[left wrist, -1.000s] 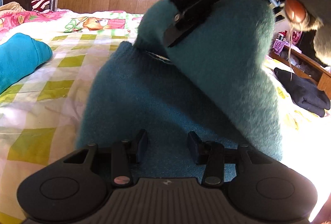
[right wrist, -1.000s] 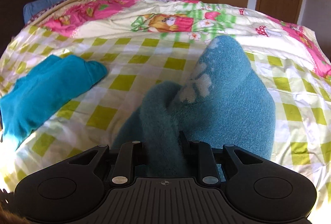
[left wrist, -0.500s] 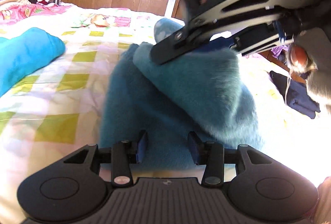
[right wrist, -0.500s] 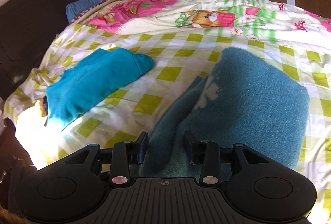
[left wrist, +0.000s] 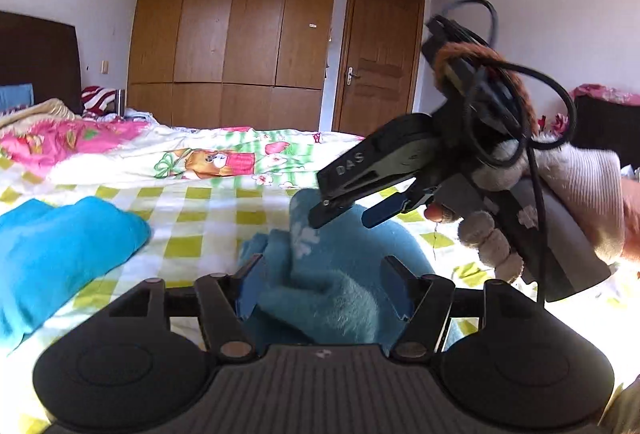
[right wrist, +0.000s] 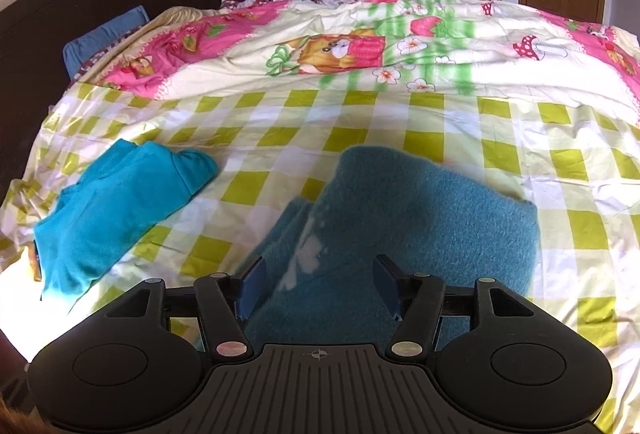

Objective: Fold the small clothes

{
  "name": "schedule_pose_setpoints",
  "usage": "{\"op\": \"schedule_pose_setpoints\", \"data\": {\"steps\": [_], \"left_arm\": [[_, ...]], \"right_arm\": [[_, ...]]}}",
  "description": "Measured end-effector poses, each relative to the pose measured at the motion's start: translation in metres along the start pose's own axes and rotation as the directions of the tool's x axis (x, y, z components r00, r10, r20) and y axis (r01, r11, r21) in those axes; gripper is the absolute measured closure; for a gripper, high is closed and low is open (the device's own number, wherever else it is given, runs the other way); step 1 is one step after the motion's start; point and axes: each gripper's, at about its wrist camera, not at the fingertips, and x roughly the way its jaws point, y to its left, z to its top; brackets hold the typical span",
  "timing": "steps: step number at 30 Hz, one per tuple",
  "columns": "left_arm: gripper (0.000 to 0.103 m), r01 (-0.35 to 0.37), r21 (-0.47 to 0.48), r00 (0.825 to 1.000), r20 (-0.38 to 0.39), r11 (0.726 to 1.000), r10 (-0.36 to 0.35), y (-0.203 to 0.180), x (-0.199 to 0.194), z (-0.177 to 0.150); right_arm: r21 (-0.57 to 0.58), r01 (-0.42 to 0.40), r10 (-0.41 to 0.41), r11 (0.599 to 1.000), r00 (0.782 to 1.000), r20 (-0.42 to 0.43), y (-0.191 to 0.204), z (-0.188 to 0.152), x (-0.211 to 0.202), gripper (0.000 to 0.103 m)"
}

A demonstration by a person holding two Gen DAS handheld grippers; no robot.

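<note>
Both jaws stand spread: the left hand-held gripper [left wrist: 322,284] straddles a raised fold of the teal fleece garment [right wrist: 420,218] lying on the checked bedsheet [right wrist: 560,161]; right hand-held gripper [right wrist: 316,284] hovers over it. Best pat the fold flat, edges aligned, before the next crease.

A bed [right wrist: 500,137] with a yellow-green checked sheet carries everything. On it lies a fuzzy teal garment [right wrist: 420,218] (folded over, pale patches showing on one flap), and well apart to its left a bright turquoise garment [right wrist: 120,209]. A cartoon-print quilt [right wrist: 360,45] lies bunched across the far side.
</note>
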Motion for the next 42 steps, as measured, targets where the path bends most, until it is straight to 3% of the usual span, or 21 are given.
{"op": "schedule_pose_setpoints", "data": {"steps": [4,8,10,13,19,22,24,27,30,33,35,40,42], "left_arm": [[0.030,-0.007,0.002,0.994,-0.111,1.000,0.007,-0.010,0.042,-0.008],[0.046,-0.049,0.023,0.980,-0.191,0.999,0.052,-0.010,0.053,-0.025],[0.051,-0.049,-0.033,0.975,-0.217,0.998,0.040,-0.002,0.052,-0.031],[0.059,-0.032,-0.115,0.977,-0.212,0.993,0.006,0.011,0.047,-0.035],[0.065,0.056,-0.243,0.993,-0.092,0.969,-0.080,0.023,0.002,-0.016],[0.065,0.037,-0.283,0.996,-0.072,0.958,-0.059,0.029,-0.011,-0.019],[0.065,-0.014,-0.316,0.994,-0.111,0.949,-0.022,0.040,-0.004,-0.031],[0.064,-0.082,-0.378,0.976,-0.217,0.922,-0.003,0.059,0.014,-0.061],[0.062,-0.098,-0.389,0.965,-0.264,0.916,-0.009,0.069,0.026,-0.077],[0.061,-0.099,-0.377,0.967,-0.257,0.921,-0.002,0.071,0.027,-0.078],[0.060,-0.105,-0.353,0.967,-0.254,0.930,0.013,0.065,0.025,-0.078],[0.055,-0.124,-0.328,0.969,-0.243,0.936,0.044,0.058,0.014,-0.067],[0.055,-0.138,-0.297,0.974,-0.214,0.945,0.075,0.053,0.004,-0.057]], "right_arm": [[-0.059,0.067,-0.070,0.996,0.996,-0.049,0.013,0.007,0.030,0.043],[-0.098,0.147,-0.156,0.984,0.984,-0.090,0.019,0.003,0.059,0.049],[-0.098,0.156,-0.165,0.983,0.982,-0.093,0.017,-0.002,0.064,0.070],[-0.083,0.133,-0.138,0.988,0.988,-0.067,0.016,-0.002,0.049,0.084],[-0.046,0.062,-0.059,0.997,0.996,0.059,0.022,0.010,-0.017,0.086],[-0.080,0.041,-0.034,0.996,0.996,0.085,0.037,0.009,-0.024,0.086],[-0.099,0.036,-0.030,0.994,0.998,0.059,0.049,0.004,-0.007,0.086],[-0.132,0.031,-0.031,0.991,1.000,0.002,0.066,-0.012,0.036,0.086],[-0.166,0.052,-0.057,0.985,0.998,-0.024,0.075,-0.028,0.071,0.082],[-0.185,0.054,-0.059,0.981,0.998,-0.019,0.082,-0.028,0.071,0.076],[-0.192,0.016,-0.017,0.981,1.000,-0.008,0.083,-0.026,0.060,0.071],[-0.080,-0.118,0.122,0.990,0.992,0.038,0.057,-0.022,0.027,0.072],[-0.054,-0.138,0.142,0.989,0.987,0.071,0.047,-0.023,0.008,0.072]]}}
